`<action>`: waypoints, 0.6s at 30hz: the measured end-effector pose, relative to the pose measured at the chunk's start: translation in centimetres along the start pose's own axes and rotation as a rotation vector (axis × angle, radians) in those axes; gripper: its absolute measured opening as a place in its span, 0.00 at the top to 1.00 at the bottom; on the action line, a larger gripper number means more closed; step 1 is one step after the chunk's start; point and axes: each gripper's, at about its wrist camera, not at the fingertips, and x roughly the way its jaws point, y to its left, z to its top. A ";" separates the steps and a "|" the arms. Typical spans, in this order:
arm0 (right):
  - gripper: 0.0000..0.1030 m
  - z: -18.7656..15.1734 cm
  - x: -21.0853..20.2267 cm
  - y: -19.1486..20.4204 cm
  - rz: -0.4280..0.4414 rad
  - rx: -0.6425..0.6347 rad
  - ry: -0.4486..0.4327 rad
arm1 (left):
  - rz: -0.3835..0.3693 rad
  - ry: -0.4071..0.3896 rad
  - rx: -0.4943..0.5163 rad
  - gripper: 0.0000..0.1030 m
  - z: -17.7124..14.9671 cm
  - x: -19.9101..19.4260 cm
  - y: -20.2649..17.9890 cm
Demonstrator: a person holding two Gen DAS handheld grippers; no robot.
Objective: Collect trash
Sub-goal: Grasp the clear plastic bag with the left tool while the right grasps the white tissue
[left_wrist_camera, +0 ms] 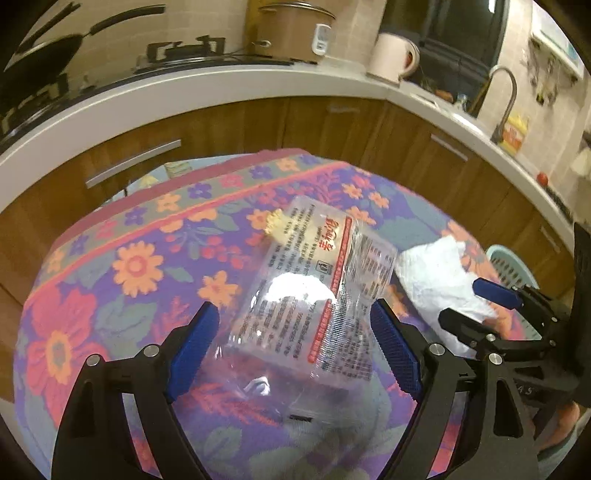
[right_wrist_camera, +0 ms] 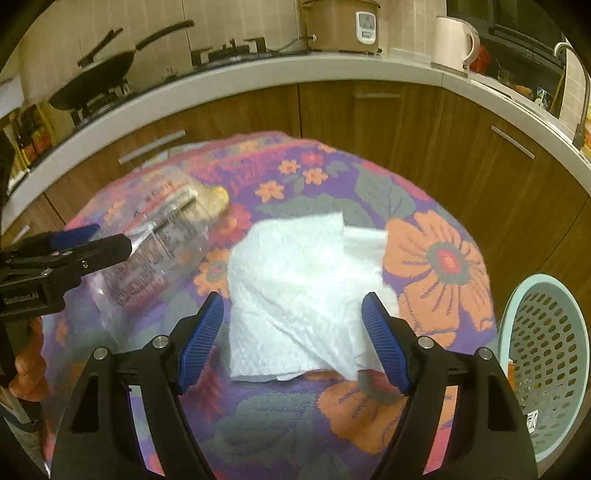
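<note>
A clear plastic wrapper with red and black print lies on the flowered tablecloth. My left gripper is open, its blue pads on either side of the wrapper's near end. A crumpled white paper towel lies to the wrapper's right. My right gripper is open, its pads straddling the towel's near part. The wrapper also shows in the right wrist view, with the left gripper at it. The towel and the right gripper show in the left wrist view.
A pale green perforated basket stands on the floor right of the table, with some scraps inside. Behind the table run wooden cabinets and a white counter with a wok, rice cooker, kettle and tap.
</note>
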 end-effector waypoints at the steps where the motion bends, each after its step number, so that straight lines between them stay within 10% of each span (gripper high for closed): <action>1: 0.35 0.0 0.1 0.1 -0.009 -0.005 0.000 | 0.004 0.001 0.004 0.21 0.0 0.1 -0.1; 10: 0.82 -0.1 0.5 0.2 -0.033 -0.013 0.005 | -0.011 0.032 0.001 0.40 -0.5 1.0 -0.3; 18: 0.95 -0.3 0.0 0.2 -0.018 -0.020 -0.015 | -0.086 0.042 -0.007 0.76 -0.8 0.6 -0.4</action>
